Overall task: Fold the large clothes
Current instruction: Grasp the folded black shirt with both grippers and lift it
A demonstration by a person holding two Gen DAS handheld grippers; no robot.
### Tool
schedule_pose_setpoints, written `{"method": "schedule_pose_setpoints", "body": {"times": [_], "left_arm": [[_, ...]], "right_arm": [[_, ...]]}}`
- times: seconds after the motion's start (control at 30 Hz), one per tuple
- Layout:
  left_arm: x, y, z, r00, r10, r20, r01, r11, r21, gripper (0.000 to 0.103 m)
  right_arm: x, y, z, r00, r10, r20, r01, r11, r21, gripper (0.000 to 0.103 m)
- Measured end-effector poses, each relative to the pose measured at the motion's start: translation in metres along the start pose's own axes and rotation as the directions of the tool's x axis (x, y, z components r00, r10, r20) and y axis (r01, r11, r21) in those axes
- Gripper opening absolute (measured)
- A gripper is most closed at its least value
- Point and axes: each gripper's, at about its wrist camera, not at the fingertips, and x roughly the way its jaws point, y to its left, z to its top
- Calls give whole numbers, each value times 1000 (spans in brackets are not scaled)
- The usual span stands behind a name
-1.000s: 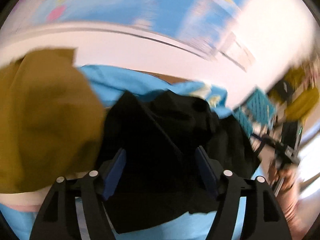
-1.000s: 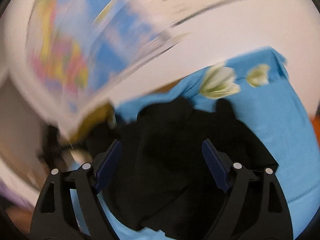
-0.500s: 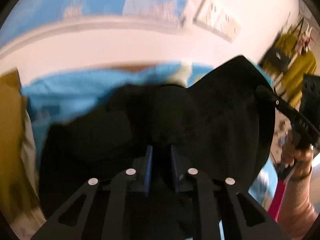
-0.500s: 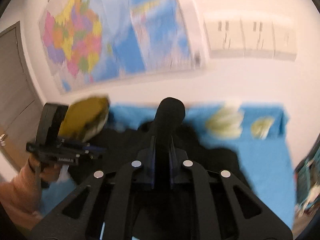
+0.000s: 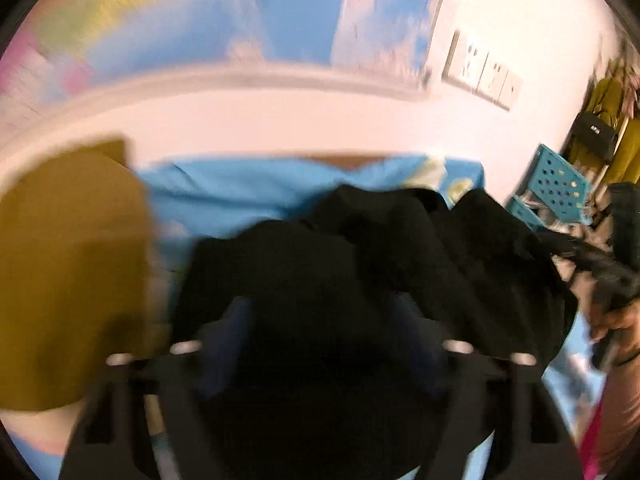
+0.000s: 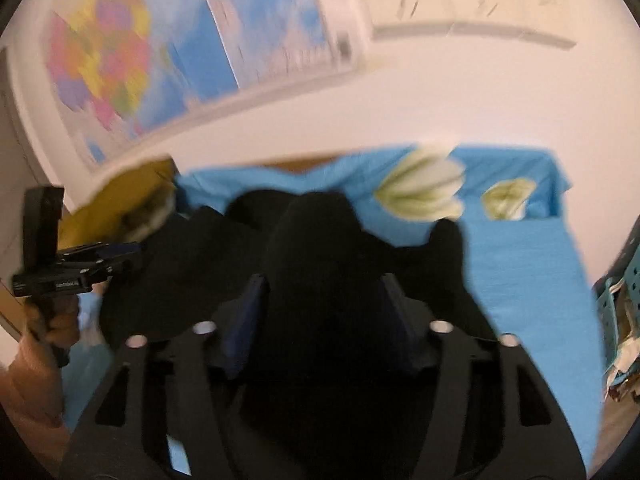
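Note:
A large black garment [image 5: 360, 264] lies bunched on a blue flowered sheet [image 5: 224, 196]; it also shows in the right wrist view [image 6: 320, 256]. My left gripper [image 5: 320, 320] is open, its blue-padded fingers spread with black cloth between and over them. My right gripper [image 6: 320, 300] is open too, with a hump of the black garment between its fingers. The left gripper also shows in the right wrist view [image 6: 116, 260] at the garment's left edge. The frames are blurred.
A mustard-yellow garment [image 5: 68, 272] lies at the left on the sheet [image 6: 520, 264]. Blue perforated crates [image 5: 556, 184] stand to the right. A wall with a map [image 6: 168, 60] and sockets [image 5: 484, 76] is behind the bed.
Both grippers were shut on the black garment half a second ago; both are now open, and the cloth has dropped back into a heap.

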Motion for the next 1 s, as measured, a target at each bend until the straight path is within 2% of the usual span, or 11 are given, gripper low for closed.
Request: {"method": "schedule_pose_setpoints", "body": {"times": [0.07,0.23,0.33,0.4,0.47,0.5,0.57,0.77,0.83,0.9,1.0], "left_arm": [[-18,4,-14,1000,24,6,-24,999,26,77],[-20,21,-57,996,43,-78,-45,999,-16,85],[-8,23,-72,994,13,-113,-18,999,-37,87],[4,18,-73,992,-4,-123,-2,999,-46,87],[15,11,-73,991,-33,-130,24,997,-68,71],[17,7,-71,991,-10,-133,2,998,-64,65],[6,7,-68,990,-36,-135,26,996,-80,31],[-55,46,-48,973,-201,-110,171,957,-235,13],[-53,47,-56,964,-226,-141,187,951,-246,13],[-30,37,-73,949,-211,-233,158,961,-226,12],[-11,33,-81,941,-196,-274,135,965,-225,17]], "right_arm": [[-28,-15,-23,1000,-3,19,3,1000,31,83],[-38,-49,-81,997,-22,-77,31,993,111,88],[-33,-49,-97,995,31,-96,-18,990,137,88],[-21,-49,-96,990,89,-112,-71,986,152,74],[-17,-42,-90,989,90,-115,-76,990,122,40],[-21,-38,-85,987,119,-104,-108,988,111,30],[-40,-37,-76,989,135,-65,-126,984,122,19],[-125,-41,-51,988,129,85,-137,986,97,13],[-115,-53,-63,993,116,28,-119,982,150,13],[-83,-59,-85,993,44,-113,-25,985,171,14],[-64,-58,-100,980,-26,-195,56,987,150,30]]}}
